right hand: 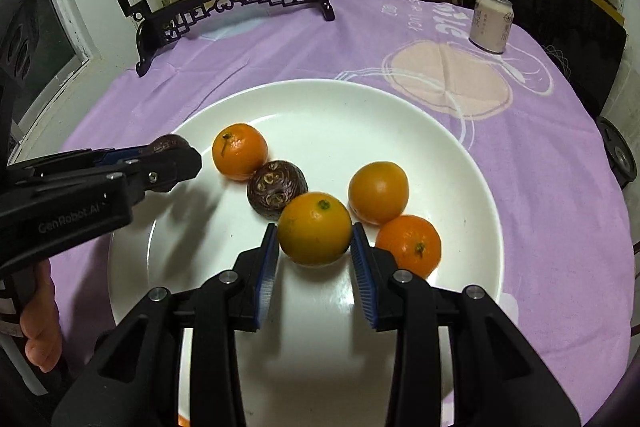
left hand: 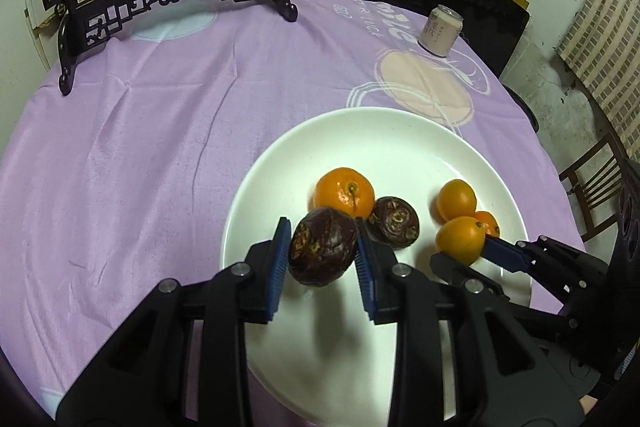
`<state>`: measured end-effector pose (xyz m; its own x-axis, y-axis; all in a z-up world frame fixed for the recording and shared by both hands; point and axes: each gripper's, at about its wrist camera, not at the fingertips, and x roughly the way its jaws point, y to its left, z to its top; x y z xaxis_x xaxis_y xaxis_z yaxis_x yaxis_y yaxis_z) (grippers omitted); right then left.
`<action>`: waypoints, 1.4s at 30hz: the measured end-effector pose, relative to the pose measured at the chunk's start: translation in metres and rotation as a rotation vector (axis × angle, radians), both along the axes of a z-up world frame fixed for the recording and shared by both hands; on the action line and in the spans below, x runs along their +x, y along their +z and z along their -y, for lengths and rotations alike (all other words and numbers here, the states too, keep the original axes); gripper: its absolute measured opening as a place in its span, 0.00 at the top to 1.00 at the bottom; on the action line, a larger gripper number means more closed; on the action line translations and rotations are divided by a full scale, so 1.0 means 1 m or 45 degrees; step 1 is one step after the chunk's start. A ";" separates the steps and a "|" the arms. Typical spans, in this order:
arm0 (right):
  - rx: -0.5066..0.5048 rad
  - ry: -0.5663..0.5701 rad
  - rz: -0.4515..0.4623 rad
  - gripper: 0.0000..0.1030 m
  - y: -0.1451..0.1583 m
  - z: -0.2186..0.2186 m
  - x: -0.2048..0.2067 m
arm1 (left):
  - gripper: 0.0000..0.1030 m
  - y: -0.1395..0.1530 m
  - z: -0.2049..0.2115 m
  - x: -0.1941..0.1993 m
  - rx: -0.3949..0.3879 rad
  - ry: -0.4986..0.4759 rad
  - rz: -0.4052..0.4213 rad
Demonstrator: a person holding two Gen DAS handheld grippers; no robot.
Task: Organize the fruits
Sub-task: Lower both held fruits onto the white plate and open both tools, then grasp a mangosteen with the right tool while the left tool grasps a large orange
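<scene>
Nearly done, I judge: my left gripper [left hand: 323, 254] clamps a passion fruit [left hand: 322, 251] and my right gripper [right hand: 315, 255] an orange [right hand: 315, 228], both over the white plate [right hand: 400, 115], where four fruits already lie.
</scene>
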<state>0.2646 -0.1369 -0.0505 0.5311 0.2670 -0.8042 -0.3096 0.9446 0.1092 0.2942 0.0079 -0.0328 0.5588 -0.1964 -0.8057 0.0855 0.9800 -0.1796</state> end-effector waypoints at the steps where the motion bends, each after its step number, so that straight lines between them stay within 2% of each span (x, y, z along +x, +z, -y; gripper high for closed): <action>1: -0.005 -0.006 0.031 0.47 0.003 0.000 -0.001 | 0.53 0.000 0.000 -0.002 0.007 0.004 0.010; 2: -0.017 -0.017 0.070 0.47 0.007 0.000 -0.004 | 0.39 0.002 -0.001 -0.004 0.015 0.012 0.026; 3: -0.026 -0.024 0.096 0.47 0.013 0.002 -0.007 | 0.37 0.005 -0.002 -0.008 0.014 0.019 0.043; 7: -0.024 -0.045 0.138 0.47 0.034 0.012 -0.032 | 0.35 0.025 -0.011 -0.028 -0.003 0.037 0.121; 10: 0.001 -0.057 0.147 0.46 0.048 0.025 -0.072 | 0.34 0.038 -0.024 -0.058 -0.001 0.071 0.143; 13: 0.025 -0.062 0.147 0.42 0.050 0.038 -0.116 | 0.25 0.044 -0.034 -0.098 0.005 0.085 0.197; 17: 0.030 -0.120 0.127 0.42 0.043 0.054 -0.163 | 0.23 0.037 -0.041 -0.164 0.064 0.083 0.259; 21: 0.009 -0.130 0.090 0.42 0.035 0.059 -0.188 | 0.23 0.022 -0.047 -0.202 0.060 0.062 0.211; 27: 0.012 -0.106 0.051 0.42 0.021 0.052 -0.200 | 0.23 0.002 -0.047 -0.229 0.028 0.034 0.130; 37: -0.048 -0.095 -0.048 0.42 -0.019 0.045 -0.194 | 0.22 -0.019 -0.048 -0.246 0.062 0.019 0.060; 42: -0.098 -0.073 -0.013 0.42 -0.029 0.029 -0.172 | 0.22 -0.022 -0.040 -0.243 0.062 -0.004 0.044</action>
<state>0.0923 -0.1662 -0.0792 0.5353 0.1734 -0.8267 -0.2536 0.9665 0.0385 0.0512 0.0476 -0.0553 0.5859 -0.1591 -0.7946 0.0942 0.9873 -0.1282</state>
